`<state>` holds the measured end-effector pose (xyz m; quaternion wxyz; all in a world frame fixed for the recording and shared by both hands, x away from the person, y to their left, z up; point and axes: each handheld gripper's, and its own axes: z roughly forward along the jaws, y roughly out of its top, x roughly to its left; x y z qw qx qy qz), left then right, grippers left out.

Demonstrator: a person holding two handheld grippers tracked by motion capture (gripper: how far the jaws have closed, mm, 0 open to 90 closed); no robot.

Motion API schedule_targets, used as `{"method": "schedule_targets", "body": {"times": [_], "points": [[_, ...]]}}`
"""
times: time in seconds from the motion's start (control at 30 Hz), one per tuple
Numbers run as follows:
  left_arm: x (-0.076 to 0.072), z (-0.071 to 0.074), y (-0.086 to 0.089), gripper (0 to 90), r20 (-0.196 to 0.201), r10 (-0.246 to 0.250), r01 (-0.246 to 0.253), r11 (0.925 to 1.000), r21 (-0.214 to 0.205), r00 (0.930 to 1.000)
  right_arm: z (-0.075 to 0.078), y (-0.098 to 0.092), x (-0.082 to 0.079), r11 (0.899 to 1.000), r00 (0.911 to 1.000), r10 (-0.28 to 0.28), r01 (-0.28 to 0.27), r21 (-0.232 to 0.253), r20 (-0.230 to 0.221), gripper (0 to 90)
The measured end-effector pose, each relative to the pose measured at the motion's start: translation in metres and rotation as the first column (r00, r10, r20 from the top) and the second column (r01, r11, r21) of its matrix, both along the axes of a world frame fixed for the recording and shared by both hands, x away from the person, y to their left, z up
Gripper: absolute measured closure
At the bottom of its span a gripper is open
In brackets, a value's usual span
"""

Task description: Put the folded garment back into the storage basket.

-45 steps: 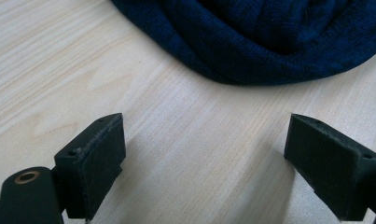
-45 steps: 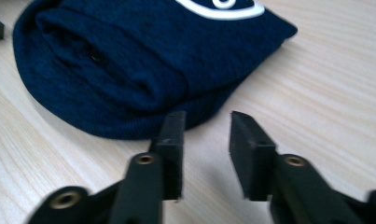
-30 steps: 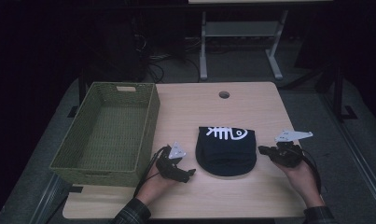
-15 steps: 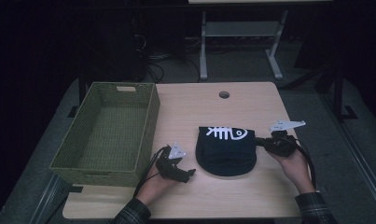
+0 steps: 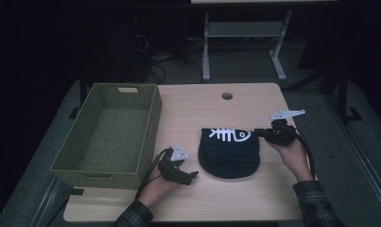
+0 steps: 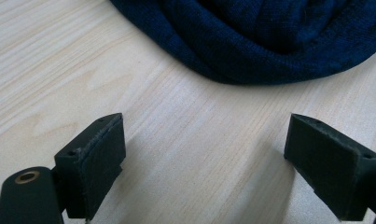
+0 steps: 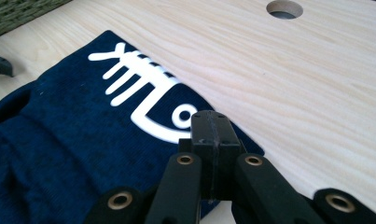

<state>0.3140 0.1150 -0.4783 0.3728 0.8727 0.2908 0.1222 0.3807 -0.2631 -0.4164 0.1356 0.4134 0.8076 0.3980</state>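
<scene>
Cloth: folded dark navy cloth (image 5: pixel 229 152) with white fish-skeleton print (image 7: pixel 143 100), lower centre of high view, flat on table (image 5: pixel 254 101).
Left gripper: left gripper (image 5: pixel 184 176) lower left of centre in high view, just beside cloth's left edge; jaws spread wide in left gripper view, bare wood between them, cloth edge ahead at top of frame.
Right gripper: right gripper (image 7: pixel 210 133) at cloth's upper right corner; jaws pressed together over that corner, cannot tell if fabric is pinched.
Basket: woven green basket (image 5: pixel 150 123), left of frame, on table edge.
Table hole: round hole (image 5: pixel 227 96), upper centre.
</scene>
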Motion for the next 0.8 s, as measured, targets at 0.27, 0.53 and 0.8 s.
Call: {"method": "schedule_targets", "body": {"times": [0.27, 0.53, 0.8], "points": [[0.0, 0.0, 0.0, 11.6, -0.002, 0.001, -0.001, 1.0, 0.0, 1.0, -0.002, 0.008, 0.025, 1.0, 0.9998, -0.008, 0.007, -0.015, -0.016, 90.0], [0.0, 0.001, 0.0, 11.7, 0.001, -0.001, 0.001, 1.0, 0.008, 1.0, -0.014, 0.009, 0.048, 1.0, 0.9988, -0.025, 0.025, 0.003, -0.042, 90.0], [0.0, 0.003, 0.001, 11.8, -0.011, 0.023, -0.023, 0.9995, 0.023, 0.9997, -0.027, 0.008, 0.064, 0.999, 0.9956, -0.05, 0.049, -0.02, -0.079, 90.0]]}}
